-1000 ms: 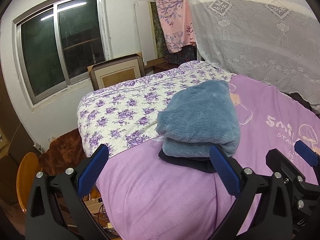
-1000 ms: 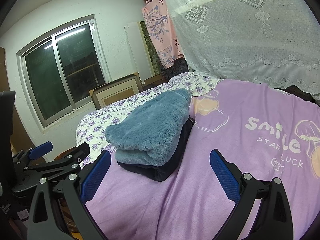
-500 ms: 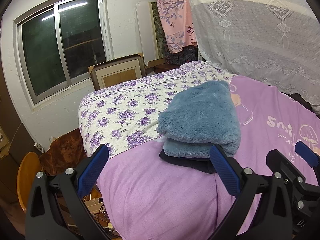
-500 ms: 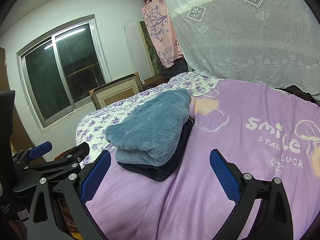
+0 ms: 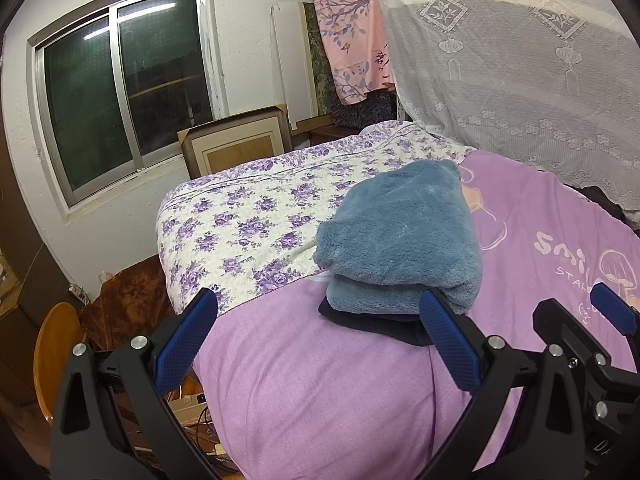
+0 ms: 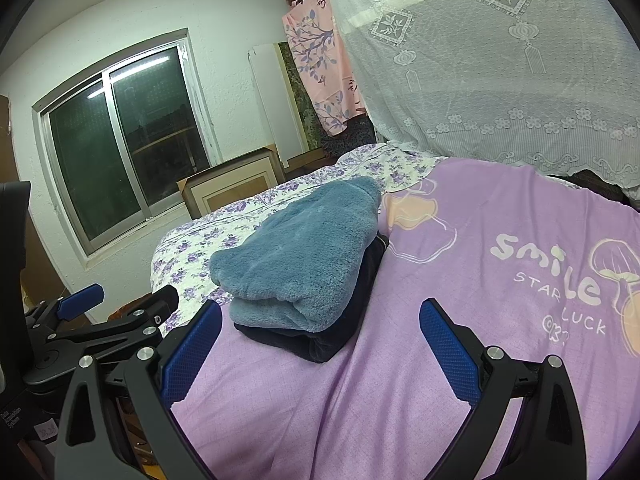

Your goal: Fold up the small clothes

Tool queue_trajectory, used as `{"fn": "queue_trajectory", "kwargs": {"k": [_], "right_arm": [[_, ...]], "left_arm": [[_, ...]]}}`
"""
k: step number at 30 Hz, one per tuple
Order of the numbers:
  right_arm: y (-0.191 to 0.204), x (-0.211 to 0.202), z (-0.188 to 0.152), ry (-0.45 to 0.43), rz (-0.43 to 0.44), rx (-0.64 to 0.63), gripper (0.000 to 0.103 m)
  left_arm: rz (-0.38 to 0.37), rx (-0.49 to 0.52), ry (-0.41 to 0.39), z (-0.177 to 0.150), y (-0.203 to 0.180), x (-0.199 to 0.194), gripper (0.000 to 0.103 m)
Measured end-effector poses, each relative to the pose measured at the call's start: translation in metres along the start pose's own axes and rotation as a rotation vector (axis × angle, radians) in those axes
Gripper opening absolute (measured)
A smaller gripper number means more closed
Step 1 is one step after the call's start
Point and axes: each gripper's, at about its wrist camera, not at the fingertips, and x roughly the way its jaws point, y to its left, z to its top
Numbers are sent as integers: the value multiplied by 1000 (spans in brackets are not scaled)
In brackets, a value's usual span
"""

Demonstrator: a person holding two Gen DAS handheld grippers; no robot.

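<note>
A folded blue fleece garment (image 5: 400, 236) lies on top of a folded dark navy garment (image 5: 380, 322) on the purple bed cover (image 5: 320, 400). The same stack shows in the right wrist view, blue fleece (image 6: 304, 256) over navy (image 6: 352, 312). My left gripper (image 5: 320, 340) is open and empty, held just short of the stack, above the bed's near edge. My right gripper (image 6: 320, 344) is open and empty, also just short of the stack. Each gripper shows at the edge of the other's view.
A floral purple-and-white quilt (image 5: 248, 224) covers the bed's far left part. A lace net curtain (image 5: 520, 60) hangs at the right. A window (image 5: 124, 92), a framed board (image 5: 236, 144) and a wooden chair (image 5: 52, 352) stand to the left of the bed.
The left view has drifted a little to the left, so the stack sits slightly further right in it. Both grippers stay open and empty.
</note>
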Motion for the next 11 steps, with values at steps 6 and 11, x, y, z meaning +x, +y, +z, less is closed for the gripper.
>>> {"fn": "queue_trajectory", "kwargs": {"k": [6, 11], "right_arm": [[0, 0, 0, -1, -2, 5, 100], [3, 1, -1, -4, -8, 12, 100]], "left_arm": [[29, -5, -12, -3, -1, -3, 99], [9, -16, -2, -3, -1, -2, 99]]}}
